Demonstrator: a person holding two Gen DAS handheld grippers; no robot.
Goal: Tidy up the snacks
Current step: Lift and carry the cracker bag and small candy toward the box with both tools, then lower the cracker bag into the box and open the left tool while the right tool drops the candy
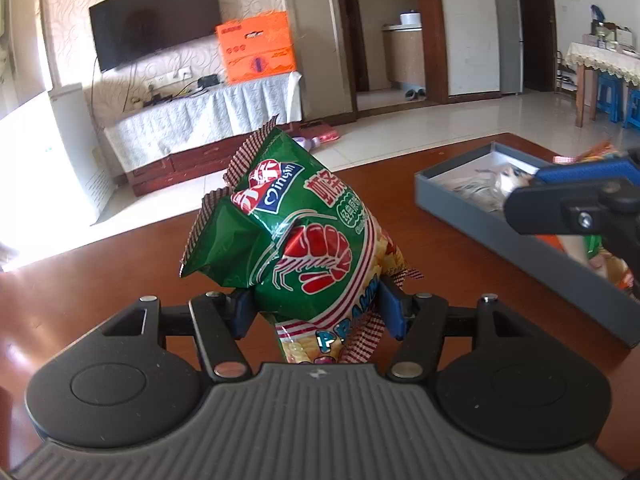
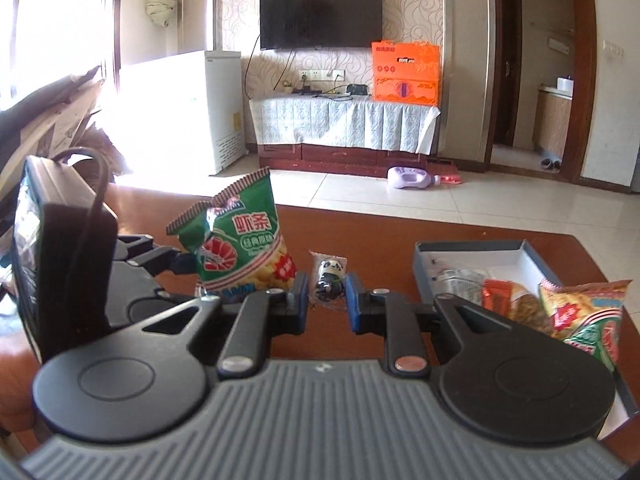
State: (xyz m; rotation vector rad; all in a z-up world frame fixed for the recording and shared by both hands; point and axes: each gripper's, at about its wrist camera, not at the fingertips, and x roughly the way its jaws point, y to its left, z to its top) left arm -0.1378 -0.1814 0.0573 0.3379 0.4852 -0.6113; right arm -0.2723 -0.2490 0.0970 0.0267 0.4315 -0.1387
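Left gripper (image 1: 316, 312) tilted down, fingers clamping green prawn-cracker bag (image 1: 304, 236), right gripper (image 2: 326, 300) fingers pinching panda packet (image 2: 330, 276)

You had a wall-mounted television (image 2: 320, 14) above a low cabinet draped in a pale cloth (image 2: 340, 122). An orange carton (image 2: 405, 72) stood on the right end of that cabinet, just beside a small black device (image 2: 357, 89). A white appliance (image 2: 192, 108) stood to the cabinet's left, near the window. On the tiled floor (image 2: 440, 200) lay a lilac toy (image 2: 408, 178). In the left view, blue stools (image 1: 610, 94) stood under a lace-covered side table (image 1: 600, 58).
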